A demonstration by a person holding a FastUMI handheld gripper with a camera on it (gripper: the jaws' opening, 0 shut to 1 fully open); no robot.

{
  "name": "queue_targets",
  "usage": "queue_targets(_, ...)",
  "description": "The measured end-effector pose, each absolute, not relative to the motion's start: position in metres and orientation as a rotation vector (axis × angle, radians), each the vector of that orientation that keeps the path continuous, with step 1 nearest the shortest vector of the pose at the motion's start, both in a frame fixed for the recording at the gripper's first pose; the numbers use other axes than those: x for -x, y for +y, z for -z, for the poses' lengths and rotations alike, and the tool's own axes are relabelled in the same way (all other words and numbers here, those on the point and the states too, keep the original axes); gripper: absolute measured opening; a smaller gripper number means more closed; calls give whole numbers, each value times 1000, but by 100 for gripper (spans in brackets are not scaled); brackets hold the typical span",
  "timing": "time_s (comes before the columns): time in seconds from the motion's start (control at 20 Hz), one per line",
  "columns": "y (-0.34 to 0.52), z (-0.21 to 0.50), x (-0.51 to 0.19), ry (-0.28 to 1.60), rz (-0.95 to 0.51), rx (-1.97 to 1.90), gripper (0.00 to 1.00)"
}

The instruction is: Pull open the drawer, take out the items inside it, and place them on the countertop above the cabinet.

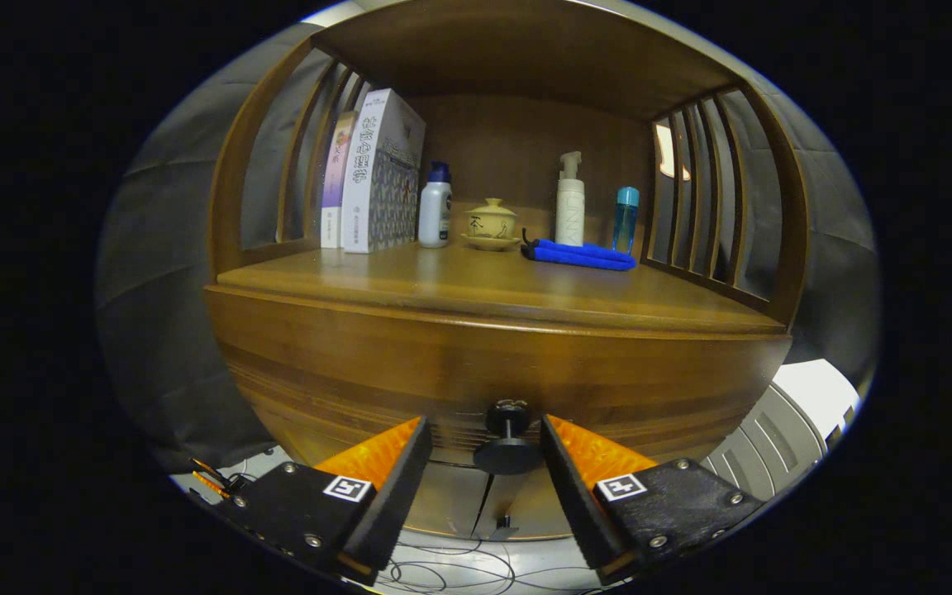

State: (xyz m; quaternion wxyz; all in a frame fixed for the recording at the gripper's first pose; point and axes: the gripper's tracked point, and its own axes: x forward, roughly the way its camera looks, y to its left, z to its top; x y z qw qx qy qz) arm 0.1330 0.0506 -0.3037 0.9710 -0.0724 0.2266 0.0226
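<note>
Hand-held gripper point(484, 450) (fingers apart) astride drawer knob point(508, 438)

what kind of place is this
Likely a staged home corner: a wooden cabinet whose countertop carries books, a lidded tea cup and toiletry bottles. The open gripper brackets the drawer knob.

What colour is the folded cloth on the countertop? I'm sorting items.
Bright blue, plain; the folded cloth shows in the gripper view, beyond the open jaws.

Camera rides the tool point(484, 438), facing the cabinet point(492, 364) front closely.
</note>
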Motion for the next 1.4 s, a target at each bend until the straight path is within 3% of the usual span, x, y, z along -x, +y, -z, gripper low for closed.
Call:
queue_targets(0.15, 42, 308, -138, 448, -11, 157, 69)
queue_targets(0.25, 39, 311, -140, 449, -14, 157, 52)
queue_targets(0.75, 39, 314, -133, 421, -29, 165, 36)
queue_targets(1.4, 34, 305, -9, 419, -35, 133, 35)
